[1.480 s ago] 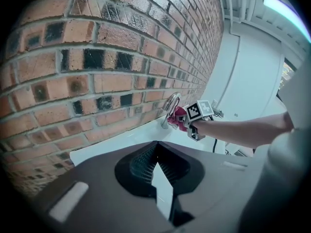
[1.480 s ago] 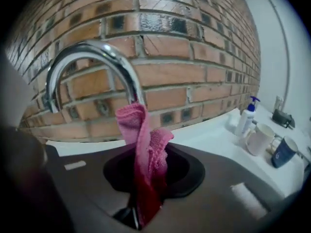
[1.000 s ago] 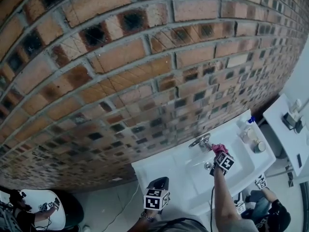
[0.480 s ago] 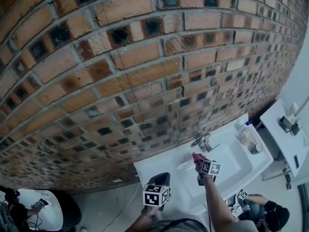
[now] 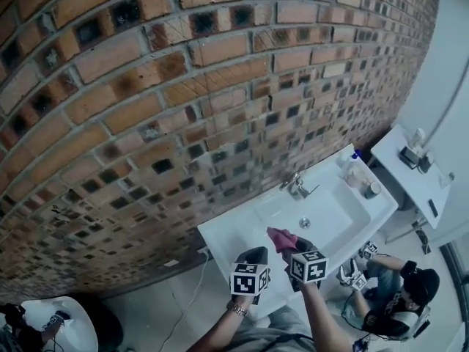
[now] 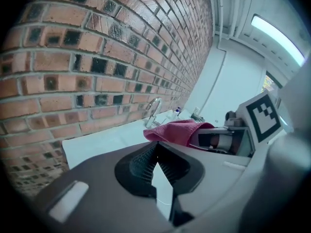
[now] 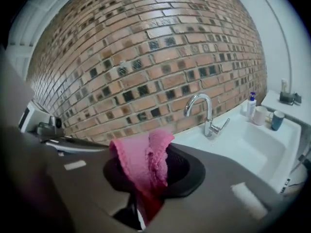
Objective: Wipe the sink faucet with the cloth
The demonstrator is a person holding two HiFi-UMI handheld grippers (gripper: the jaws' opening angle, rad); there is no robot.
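Jaws of right gripper point(image 7: 145, 176) pinch the pink cloth point(image 7: 143, 159).

Nubby cloth point(image 7: 144, 163), shiny metal faucet point(image 7: 208, 114), rough brick point(image 7: 146, 47)

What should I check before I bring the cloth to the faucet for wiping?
1. Cloth gripped in right gripper jaws: ok.
2. Cloth touching faucet: not ok, they are apart.
3. Left gripper shut, empty, away from faucet: ok.
4. Path over sink free; bottle and cups stand aside: ok.
5. Dirt left on faucet: cannot tell.
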